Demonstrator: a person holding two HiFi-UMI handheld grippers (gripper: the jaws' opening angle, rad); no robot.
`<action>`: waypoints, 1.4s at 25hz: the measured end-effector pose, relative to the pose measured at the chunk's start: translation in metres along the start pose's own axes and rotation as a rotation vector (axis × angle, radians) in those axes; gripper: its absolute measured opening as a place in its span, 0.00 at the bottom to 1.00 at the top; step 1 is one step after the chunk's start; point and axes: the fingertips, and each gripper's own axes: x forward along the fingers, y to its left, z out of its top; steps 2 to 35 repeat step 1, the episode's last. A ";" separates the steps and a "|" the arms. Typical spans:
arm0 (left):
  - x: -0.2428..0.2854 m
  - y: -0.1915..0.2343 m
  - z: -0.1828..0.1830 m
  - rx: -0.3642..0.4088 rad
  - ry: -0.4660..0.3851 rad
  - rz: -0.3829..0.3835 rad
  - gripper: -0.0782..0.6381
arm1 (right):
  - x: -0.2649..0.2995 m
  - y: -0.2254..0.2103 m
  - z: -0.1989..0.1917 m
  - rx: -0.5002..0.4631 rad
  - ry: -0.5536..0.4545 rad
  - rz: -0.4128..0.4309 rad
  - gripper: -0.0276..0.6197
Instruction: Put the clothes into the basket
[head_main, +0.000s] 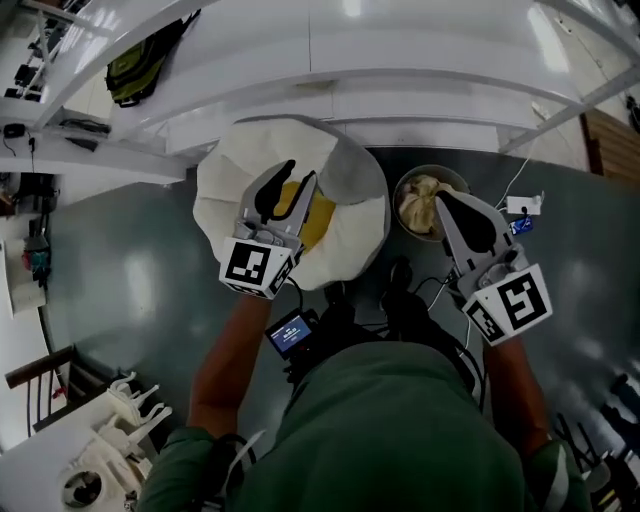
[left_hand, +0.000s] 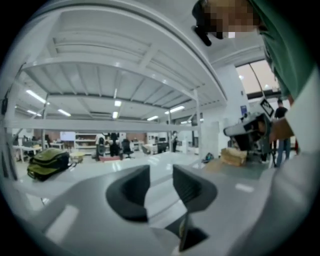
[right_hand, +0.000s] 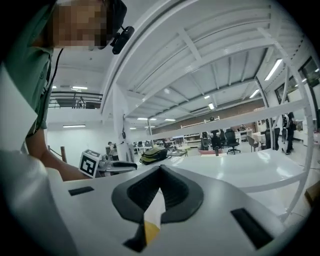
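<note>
Left claw (head_main: 301, 172) spread; right claw (head_main: 438, 193) pressed together. One soft round white basket (head_main: 230, 170) holds yellow cloth (head_main: 318, 218); one tub (head_main: 456, 179), crumpled beige cloth (head_main: 420, 205).

**Three cameras, one table in common**

The head camera looks steeply down from close above the left gripper (head_main: 300, 180) and right gripper (head_main: 437, 197). Each gripper camera sits low behind its own jaws, facing almost level across the white table (right_hand: 260, 170). All three views catch the olive backpack (right_hand: 156, 155).
</note>
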 end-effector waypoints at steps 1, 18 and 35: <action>-0.014 0.015 -0.004 -0.003 0.008 0.013 0.30 | 0.006 0.016 0.005 -0.001 -0.002 0.005 0.05; -0.014 0.015 -0.004 -0.003 0.008 0.013 0.30 | 0.006 0.016 0.005 -0.001 -0.002 0.005 0.05; -0.014 0.015 -0.004 -0.003 0.008 0.013 0.30 | 0.006 0.016 0.005 -0.001 -0.002 0.005 0.05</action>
